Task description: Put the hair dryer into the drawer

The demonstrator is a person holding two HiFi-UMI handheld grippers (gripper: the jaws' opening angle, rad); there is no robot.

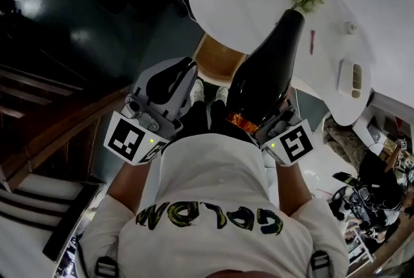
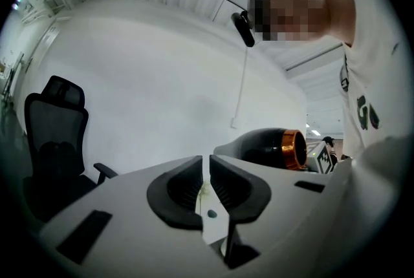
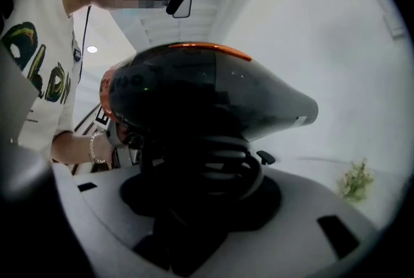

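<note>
The right gripper clamps the hair dryer, barrel pointing toward one o'clock; the left gripper, at its nine o'clock, is closed and empty.

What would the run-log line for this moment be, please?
right gripper: shut on hair dryer handle | left gripper: jaws nearly together, empty | drawer: not in view
</note>
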